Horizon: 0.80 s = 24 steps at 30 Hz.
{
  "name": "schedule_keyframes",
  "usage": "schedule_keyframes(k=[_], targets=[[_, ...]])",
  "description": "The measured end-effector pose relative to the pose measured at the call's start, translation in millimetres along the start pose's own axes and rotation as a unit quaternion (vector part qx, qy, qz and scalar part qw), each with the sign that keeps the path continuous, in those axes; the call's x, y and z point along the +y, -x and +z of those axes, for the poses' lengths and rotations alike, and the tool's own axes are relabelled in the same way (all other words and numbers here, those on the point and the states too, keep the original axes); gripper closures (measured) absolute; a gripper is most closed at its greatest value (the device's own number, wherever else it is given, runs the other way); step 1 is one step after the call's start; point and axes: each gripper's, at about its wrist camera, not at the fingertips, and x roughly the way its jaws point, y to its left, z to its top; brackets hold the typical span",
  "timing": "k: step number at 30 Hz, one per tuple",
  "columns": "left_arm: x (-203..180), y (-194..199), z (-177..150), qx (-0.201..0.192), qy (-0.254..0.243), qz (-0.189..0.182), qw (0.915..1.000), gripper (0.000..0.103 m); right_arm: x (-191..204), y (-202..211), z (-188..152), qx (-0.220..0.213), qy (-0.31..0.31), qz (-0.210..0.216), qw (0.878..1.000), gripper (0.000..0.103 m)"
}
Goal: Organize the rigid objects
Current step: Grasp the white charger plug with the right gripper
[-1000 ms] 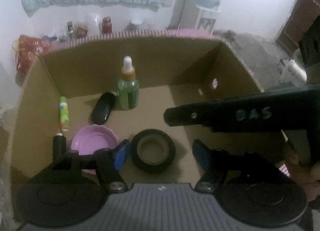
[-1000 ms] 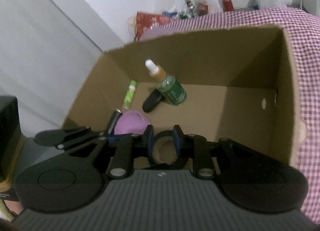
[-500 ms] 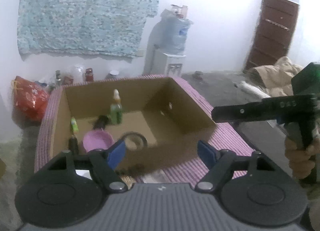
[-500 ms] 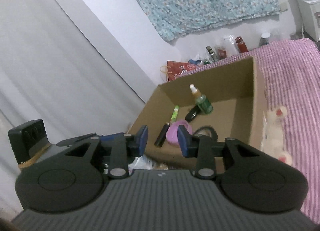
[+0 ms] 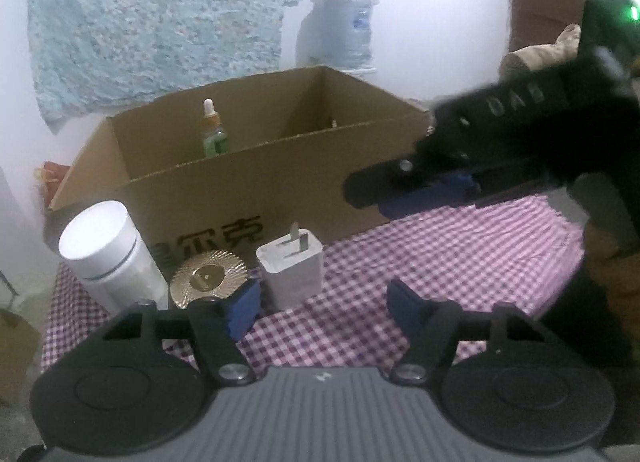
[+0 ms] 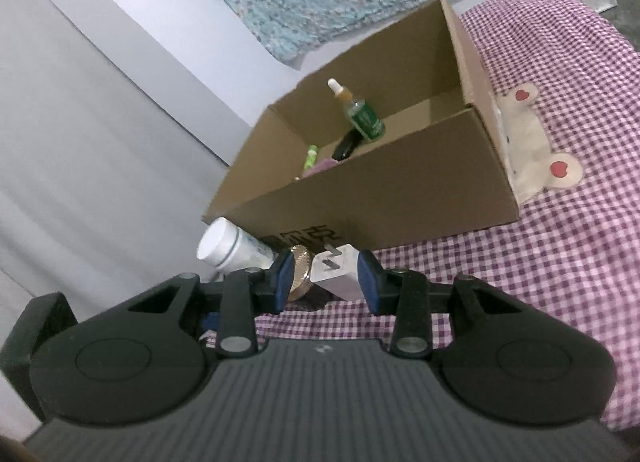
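An open cardboard box (image 5: 260,181) (image 6: 400,189) stands on the checked cloth. Inside it are a green dropper bottle (image 5: 214,133) (image 6: 362,117), a black item (image 6: 348,143), a green tube (image 6: 311,155) and a purple lid (image 6: 320,167). In front of the box stand a white jar (image 5: 108,250) (image 6: 224,246), a gold disc (image 5: 208,278) (image 6: 300,270) and a white charger plug (image 5: 290,266) (image 6: 336,270). My left gripper (image 5: 324,302) hangs low just before the plug, jaws closing on nothing. My right gripper (image 6: 326,282) (image 5: 400,181) hovers by the box's front right corner, jaws opening, the plug farther ahead.
A pink checked cloth (image 6: 560,262) with a bear patch (image 6: 528,141) covers the surface. Behind the box stands a water dispenser (image 5: 344,33), and a blue floral cloth (image 5: 160,13) hangs on the wall. A hand (image 5: 612,262) holds the right gripper's handle.
Both grippers have pulled back out of the box and sunk to its near side. The right jaws went from shut to open. The jar, disc and plug have come into view.
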Motion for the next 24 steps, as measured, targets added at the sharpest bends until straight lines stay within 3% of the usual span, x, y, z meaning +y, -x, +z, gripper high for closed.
schedule_keyframes(k=[4,9,24], targets=[[-3,-15,-6,0.005,0.003,0.018,0.9998,0.042,0,-15,6,0.005,0.001,-0.004,1.000,0.068],[-7,-30,-7,0.012,-0.009,0.052,0.9985,0.043,-9,-35,14,0.012,-0.023,-0.007,1.000,0.068],[-5,-56,-7,0.032,0.006,0.067,0.9972,0.047,-21,-72,11,0.055,-0.036,0.007,0.998,0.068]])
